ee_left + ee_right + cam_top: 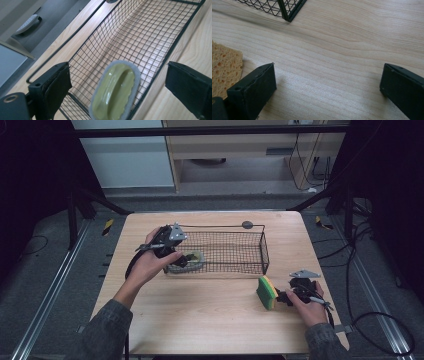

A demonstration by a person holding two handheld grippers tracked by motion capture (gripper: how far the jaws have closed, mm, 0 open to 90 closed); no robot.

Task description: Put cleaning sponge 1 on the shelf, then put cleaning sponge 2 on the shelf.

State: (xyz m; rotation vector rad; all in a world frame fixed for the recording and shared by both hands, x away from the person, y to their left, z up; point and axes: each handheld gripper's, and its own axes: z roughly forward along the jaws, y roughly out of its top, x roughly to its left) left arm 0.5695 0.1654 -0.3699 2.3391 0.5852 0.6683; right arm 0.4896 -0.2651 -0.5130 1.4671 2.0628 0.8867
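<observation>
The green scrubbing pad (115,91) lies in the wire basket's (263,251) near-left corner, between the left tool's (184,256) parted jaws, apparently released, while the yellow-green sponge (267,292) stands on edge on the counter (210,310) just left of the right tool (286,296), jaws apart.

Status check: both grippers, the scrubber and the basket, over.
Left gripper open above the green grey-edged scrubber, lying free inside the black wire basket. Right gripper open, beside the yellow-green sponge on the table. Nothing blocking.

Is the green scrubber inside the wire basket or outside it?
Inside: the green scrubber lies on the mesh floor at one end of the wire basket.
</observation>
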